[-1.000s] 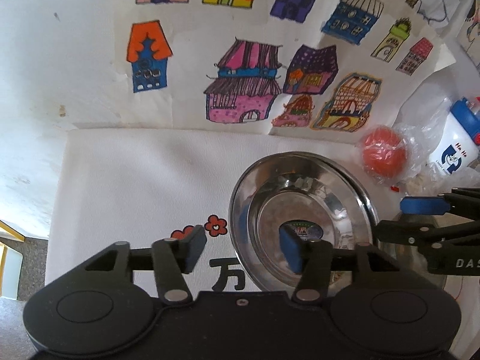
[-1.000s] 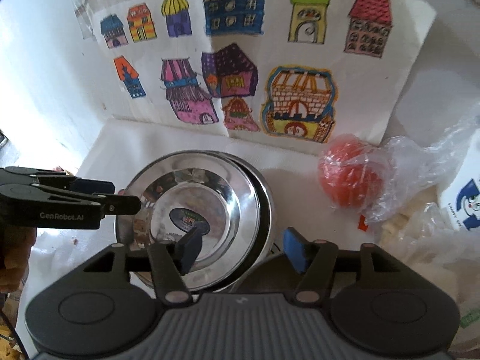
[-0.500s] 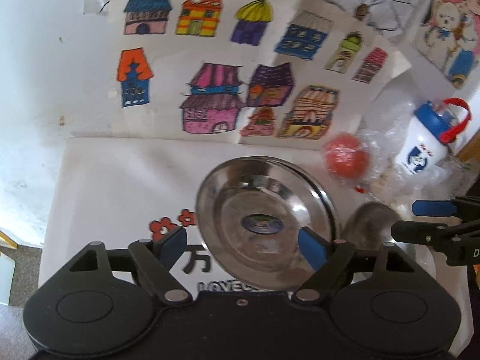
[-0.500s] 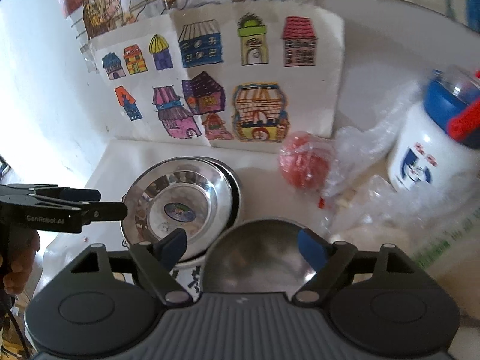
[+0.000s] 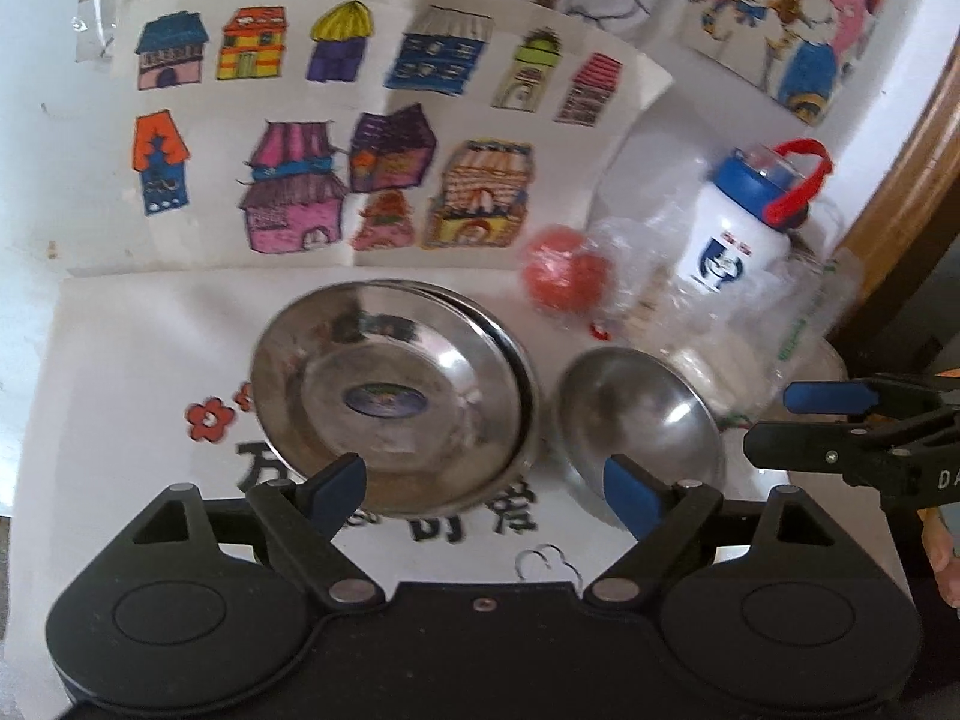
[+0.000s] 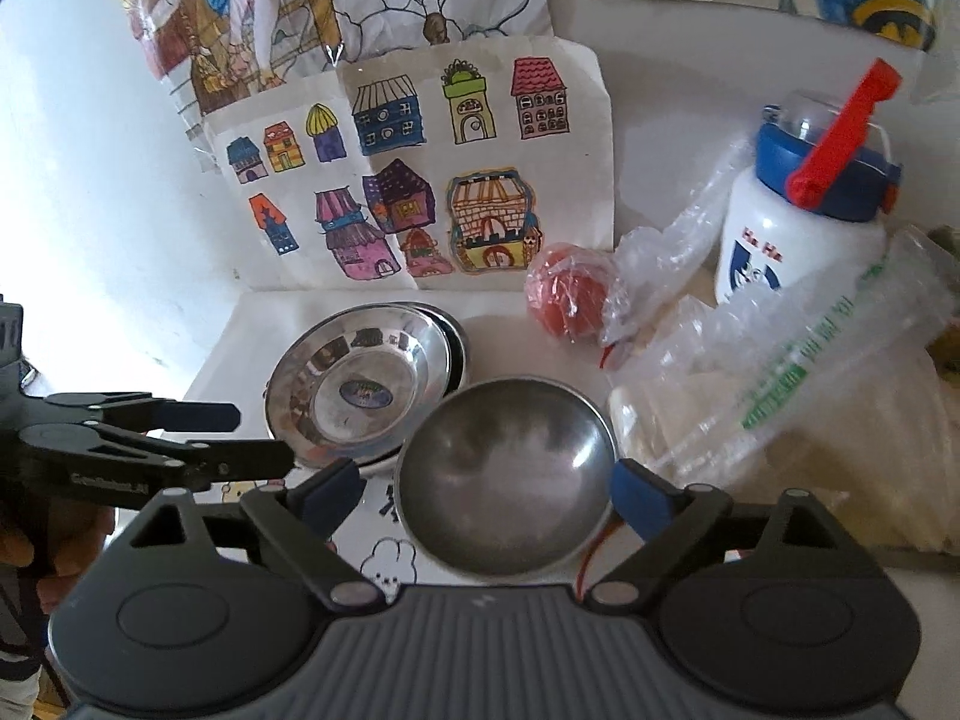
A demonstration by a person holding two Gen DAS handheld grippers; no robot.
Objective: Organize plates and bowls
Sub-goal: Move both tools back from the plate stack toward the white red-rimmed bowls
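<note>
Nearest the lens, the left tool [image 5: 483, 489] is standing wide open with nothing between its blue pads; its jaws have just been opening, and a second ago one pad was sitting inside the plate. The right tool [image 6: 489, 492] is likewise gaping, having just been opening, with the steel bowl [image 6: 507, 468] lying between and beyond its fingers but not being pressed by either pad. Each tool's black body is cutting off the near edge of the tabletop [image 5: 138, 360] and part of the printed characters on the white cloth.

Just beyond, the stack of steel plates [image 5: 393, 396] is resting on the cloth, the top one sitting slightly off-centre so that the rim of a lower one is showing behind; how many are stacked is hard to tell. The top plate is holding only a small oval sticker. The bowl [image 5: 636, 414] is sitting just to the right of the stack, looking empty, its near rim hidden.

Compared with a second ago, both views are showing more of the scene, with bowl and plates appearing smaller.

Farther back, a red ball [image 6: 567, 297] is lying wrapped in clear plastic, beside a white bottle with a blue lid [image 6: 807, 210] half buried in crumpled bags. Drawings of houses [image 5: 366, 138] are leaning against the wall.
</note>
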